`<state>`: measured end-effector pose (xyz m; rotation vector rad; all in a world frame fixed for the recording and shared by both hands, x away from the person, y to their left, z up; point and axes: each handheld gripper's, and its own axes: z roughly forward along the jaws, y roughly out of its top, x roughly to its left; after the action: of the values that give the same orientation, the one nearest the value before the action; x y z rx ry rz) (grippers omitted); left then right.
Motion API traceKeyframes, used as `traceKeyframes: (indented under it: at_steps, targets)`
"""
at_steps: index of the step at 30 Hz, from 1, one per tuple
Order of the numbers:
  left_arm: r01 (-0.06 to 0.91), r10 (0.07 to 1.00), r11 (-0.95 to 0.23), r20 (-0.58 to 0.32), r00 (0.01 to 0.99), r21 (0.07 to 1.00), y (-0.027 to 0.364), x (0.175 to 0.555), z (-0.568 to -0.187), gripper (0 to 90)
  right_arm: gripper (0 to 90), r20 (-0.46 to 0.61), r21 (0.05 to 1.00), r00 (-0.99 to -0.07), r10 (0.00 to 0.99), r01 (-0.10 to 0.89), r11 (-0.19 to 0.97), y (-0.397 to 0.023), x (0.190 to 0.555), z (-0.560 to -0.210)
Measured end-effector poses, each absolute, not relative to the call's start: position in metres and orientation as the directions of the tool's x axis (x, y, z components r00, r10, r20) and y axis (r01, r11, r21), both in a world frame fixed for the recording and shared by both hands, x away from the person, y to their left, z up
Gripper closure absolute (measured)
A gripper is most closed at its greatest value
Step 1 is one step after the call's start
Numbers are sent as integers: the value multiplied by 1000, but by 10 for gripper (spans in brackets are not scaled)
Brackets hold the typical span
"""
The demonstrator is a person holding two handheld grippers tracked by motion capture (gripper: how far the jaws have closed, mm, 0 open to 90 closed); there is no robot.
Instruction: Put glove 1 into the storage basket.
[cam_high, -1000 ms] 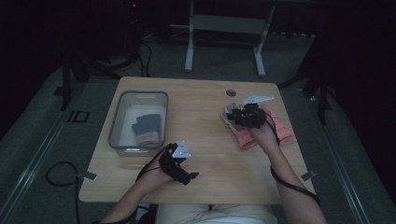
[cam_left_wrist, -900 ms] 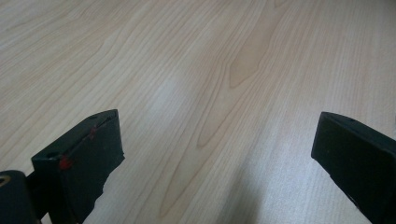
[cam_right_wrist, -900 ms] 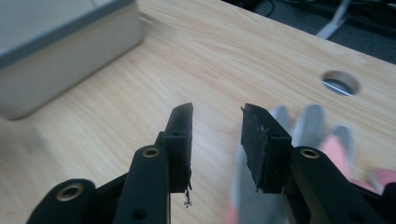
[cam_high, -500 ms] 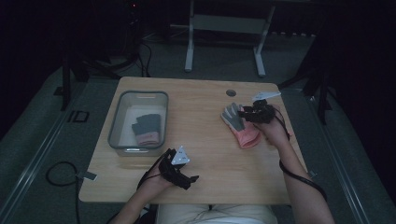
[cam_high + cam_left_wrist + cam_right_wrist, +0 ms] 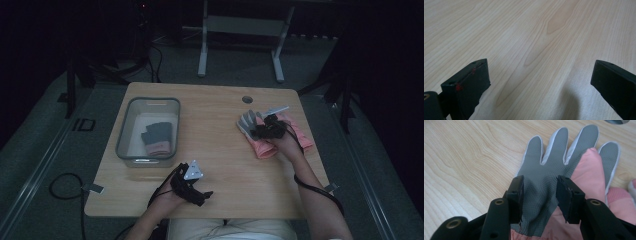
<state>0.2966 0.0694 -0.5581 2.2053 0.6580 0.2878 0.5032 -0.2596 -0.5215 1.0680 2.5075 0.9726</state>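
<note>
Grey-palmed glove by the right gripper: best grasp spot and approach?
Pinch the palm of the grey-palmed glove, coming from above at the cuff end. It lies flat, palm up, fingers fanned away; a pink glove overlaps one side, so the free palm fabric is likely easiest to bunch. The right gripper already straddles that spot, jaws apart.
</note>
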Motion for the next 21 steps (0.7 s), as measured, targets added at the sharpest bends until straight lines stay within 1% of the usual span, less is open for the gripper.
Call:
traceKeyframes:
  at_steps: [4,7,9,15,18,20,21]
  targets:
    - [349,536,-558,6,844,753,69,296,-560,18,604,-17,652,-709,705,527,545,-254,502,-527]
    - [346,535,-564,12,845,750,68,295,-561,18,669,-27,645,-707,707,528,552,-249,501,-532]
    - [343,531,-561,10,847,754,69,294,-560,18,731,-30,648,-696,717,532,544,-248,500,-534]
    - [337,527,-561,12,850,756,69,293,-560,18,864,21,671,-635,772,582,460,-251,497,-533]
    - [336,524,-561,10,851,757,70,292,-560,18,882,-17,679,-577,817,593,433,-244,489,-522]
    - [336,525,-562,12,851,756,70,292,-560,18,884,6,709,-556,831,588,388,-239,480,-511]
    - [336,525,-562,12,851,756,70,292,-560,18,884,6,709,-556,831,588,388,-239,480,-511]
